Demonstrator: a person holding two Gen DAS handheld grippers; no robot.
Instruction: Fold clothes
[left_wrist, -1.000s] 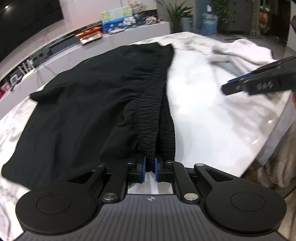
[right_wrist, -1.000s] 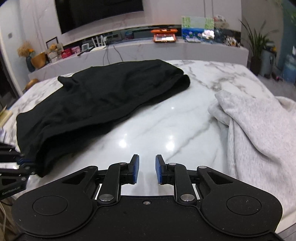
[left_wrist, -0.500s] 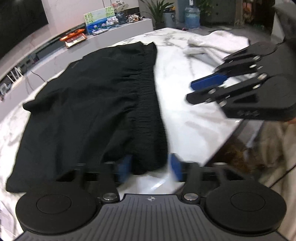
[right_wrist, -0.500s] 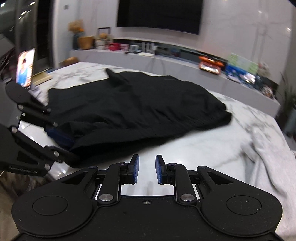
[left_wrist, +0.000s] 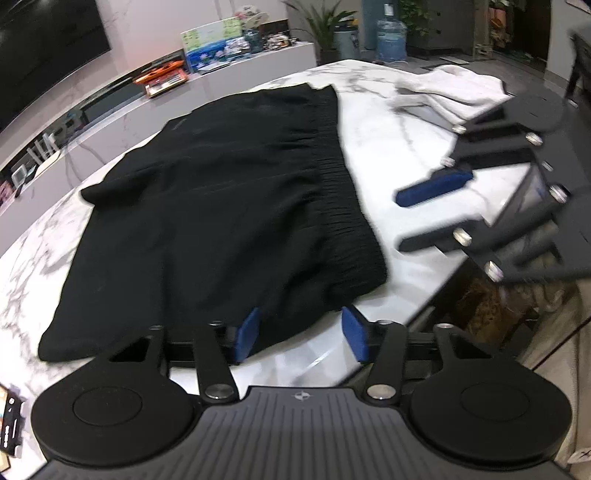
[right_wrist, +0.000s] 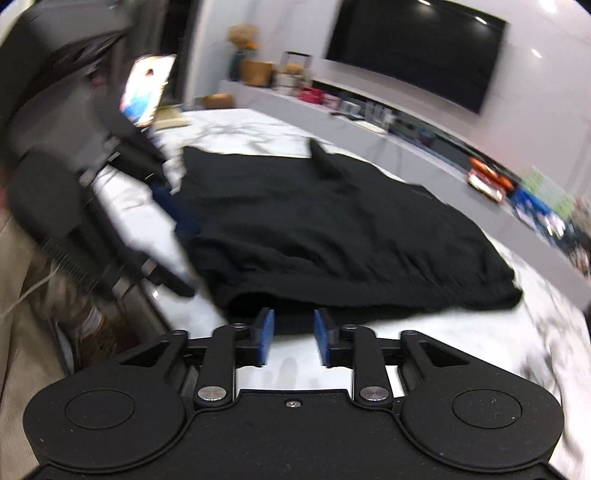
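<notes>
Your left tool (left_wrist: 300, 334) is spread wide at the near hem of the black shorts (left_wrist: 221, 221), gripping nothing. Your right tool (right_wrist: 293, 336) is narrowly parted, empty, at the waistband edge. The shorts lie flat on the marble tabletop (left_wrist: 384, 155); a white garment (left_wrist: 450, 88) lies beyond.

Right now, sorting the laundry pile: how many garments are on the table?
2. The black garment lies spread across the marble table, nearest both tongs. The white garment sits bunched at the far edge. Others may be hidden out of frame.
</notes>
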